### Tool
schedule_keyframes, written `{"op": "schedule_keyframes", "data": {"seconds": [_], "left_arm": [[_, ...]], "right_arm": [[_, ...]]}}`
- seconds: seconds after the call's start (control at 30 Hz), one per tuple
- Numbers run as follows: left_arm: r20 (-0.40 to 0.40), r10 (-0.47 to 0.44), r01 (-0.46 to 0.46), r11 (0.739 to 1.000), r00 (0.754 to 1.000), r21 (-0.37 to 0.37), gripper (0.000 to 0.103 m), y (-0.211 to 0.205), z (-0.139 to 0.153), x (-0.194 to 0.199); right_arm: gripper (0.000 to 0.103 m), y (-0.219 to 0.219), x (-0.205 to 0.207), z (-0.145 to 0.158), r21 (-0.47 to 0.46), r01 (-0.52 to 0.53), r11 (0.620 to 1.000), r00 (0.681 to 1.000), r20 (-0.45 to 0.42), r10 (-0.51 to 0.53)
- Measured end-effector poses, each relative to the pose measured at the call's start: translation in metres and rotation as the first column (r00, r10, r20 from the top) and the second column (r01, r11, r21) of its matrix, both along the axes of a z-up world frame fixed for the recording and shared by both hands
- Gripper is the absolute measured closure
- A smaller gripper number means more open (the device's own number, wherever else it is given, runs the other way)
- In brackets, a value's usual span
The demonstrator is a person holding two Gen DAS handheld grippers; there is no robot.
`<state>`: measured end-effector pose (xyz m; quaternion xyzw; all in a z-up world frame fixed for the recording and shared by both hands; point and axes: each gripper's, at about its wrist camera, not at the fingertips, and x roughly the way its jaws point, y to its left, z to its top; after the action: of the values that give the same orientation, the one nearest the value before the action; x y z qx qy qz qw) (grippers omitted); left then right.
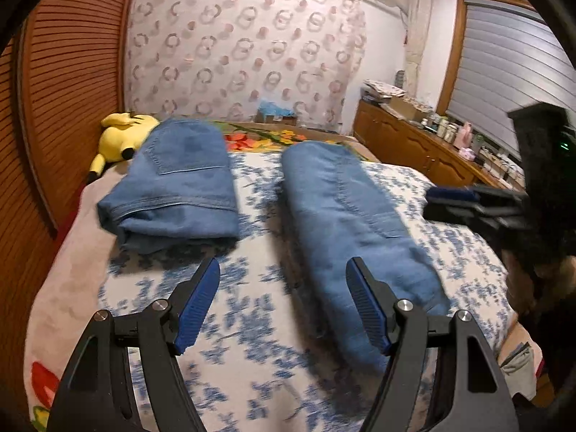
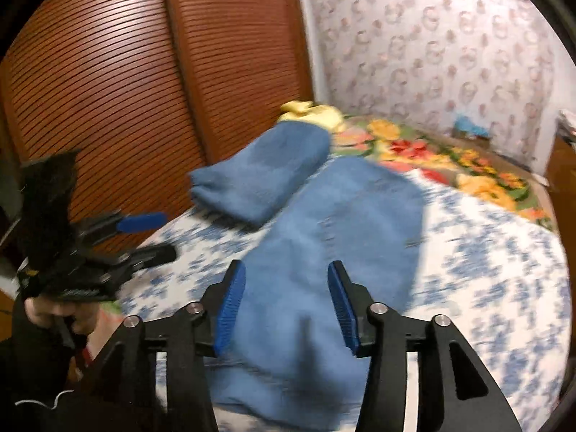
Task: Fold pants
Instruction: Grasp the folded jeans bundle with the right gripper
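On the bed w/ the blue-and-white floral cover (image 1: 252,324), two denim items are laid out; a folded pair of blue jeans (image 1: 172,194) is set toward the far left, near a yellow plush toy (image 1: 122,133), and a long, half-folded pair of blue denim pants (image 1: 352,223) is stretched lengthwise down the middle, apart from the folded pair; the same long pants (image 2: 324,252) are seen in the right wrist view, running under and beyond the claw. The left gripper (image 1: 282,302) is held spread above the cover, nothing between its jaws, its right finger just over the near edge of the pants. The right gripper (image 2: 286,302) is also spread, approx. centred over the near end of the pants; no cloth is seen pinched, though blur hides fine detail. The step in hand is judged to be the next fold, near end to far end. For a clean fold, both near corners should be pinched through all layers, lifted evenly, carried over w/o dragging, edges matched; uneven lift would likely skew the stack.
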<state>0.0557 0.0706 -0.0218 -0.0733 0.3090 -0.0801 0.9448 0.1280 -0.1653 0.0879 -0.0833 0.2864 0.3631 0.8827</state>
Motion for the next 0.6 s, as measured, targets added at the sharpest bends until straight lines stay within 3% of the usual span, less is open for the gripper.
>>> {"op": "schedule_keyframes", "data": {"seconds": [0.13, 0.43, 0.6], "left_arm": [[-0.025, -0.050, 0.050, 0.999, 0.998, -0.007, 0.030, -0.020, -0.006, 0.013], [-0.153, -0.081, 0.079, 0.997, 0.985, -0.021, 0.030, -0.033, -0.045, 0.031], [-0.201, -0.084, 0.052, 0.986, 0.976, -0.158, 0.030, -0.025, -0.060, 0.037]], "right_arm": [[0.040, -0.004, 0.033, -0.002, -0.045, 0.073, 0.996, 0.997, 0.011, -0.073], [0.038, 0.029, 0.120, -0.031, -0.057, 0.100, 0.993, 0.988, -0.108, -0.106], [0.029, 0.044, 0.162, -0.047, -0.041, 0.074, 0.996, 0.978, -0.195, -0.080]]}}
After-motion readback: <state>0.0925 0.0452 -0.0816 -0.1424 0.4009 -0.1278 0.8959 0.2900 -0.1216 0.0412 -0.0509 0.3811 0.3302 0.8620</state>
